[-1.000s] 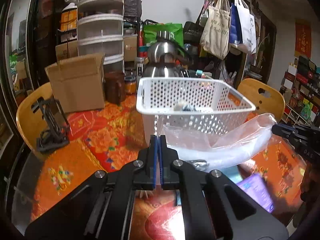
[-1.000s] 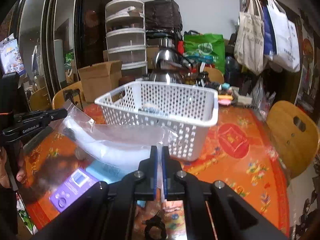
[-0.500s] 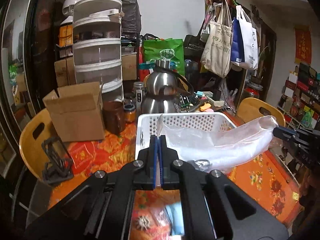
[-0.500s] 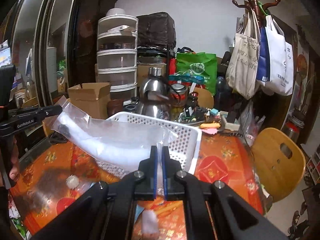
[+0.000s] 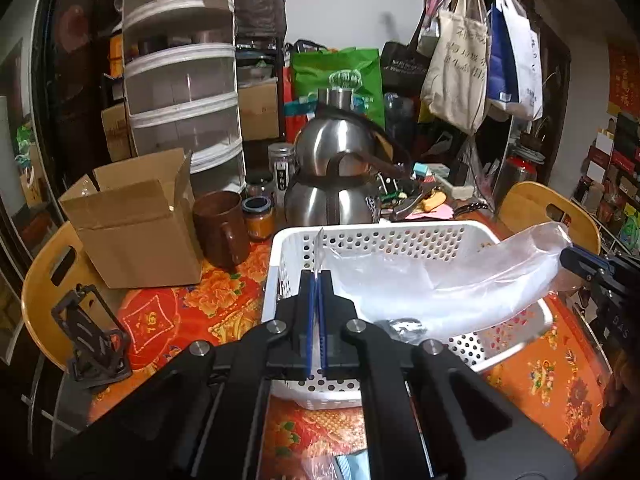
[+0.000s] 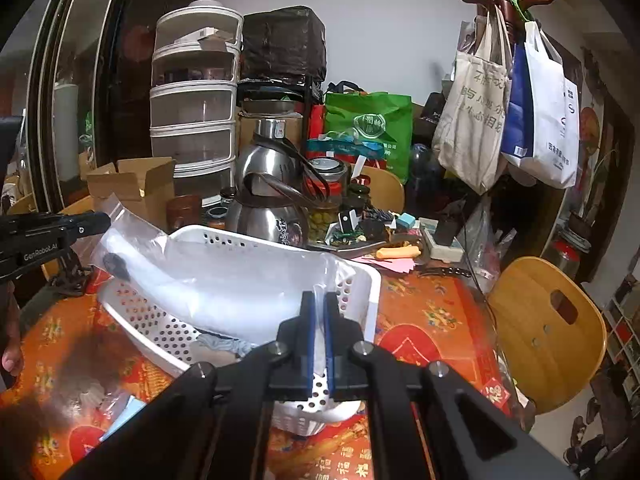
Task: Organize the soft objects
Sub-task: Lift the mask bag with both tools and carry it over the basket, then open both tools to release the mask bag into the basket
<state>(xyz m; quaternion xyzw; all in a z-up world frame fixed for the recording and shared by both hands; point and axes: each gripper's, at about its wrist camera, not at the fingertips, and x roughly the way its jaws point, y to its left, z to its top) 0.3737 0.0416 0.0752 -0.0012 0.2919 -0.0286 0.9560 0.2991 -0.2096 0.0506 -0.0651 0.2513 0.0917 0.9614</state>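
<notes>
A clear plastic bag (image 5: 448, 284) with white soft stuff inside hangs stretched between my two grippers, above a white perforated basket (image 5: 384, 236). My left gripper (image 5: 317, 280) is shut on one corner of the bag. My right gripper (image 6: 319, 300) is shut on the other end of the bag (image 6: 224, 276). The bag sags over the basket (image 6: 360, 276), which holds some small items. The right gripper shows at the right edge of the left wrist view (image 5: 576, 262). The left gripper shows at the left edge of the right wrist view (image 6: 80, 226).
Behind the basket stand a steel kettle (image 5: 336, 176), a brown mug (image 5: 220, 228), jars and an open cardboard box (image 5: 136, 224). A black stand (image 5: 90, 336) is at the left. Wooden chairs (image 6: 548, 332) ring the table with its orange cloth (image 6: 436, 320). Small packets (image 6: 120, 412) lie near the front.
Both grippers rose with the bag and carried it forward, from in front of the basket to above it. The view now looks down into the basket.
</notes>
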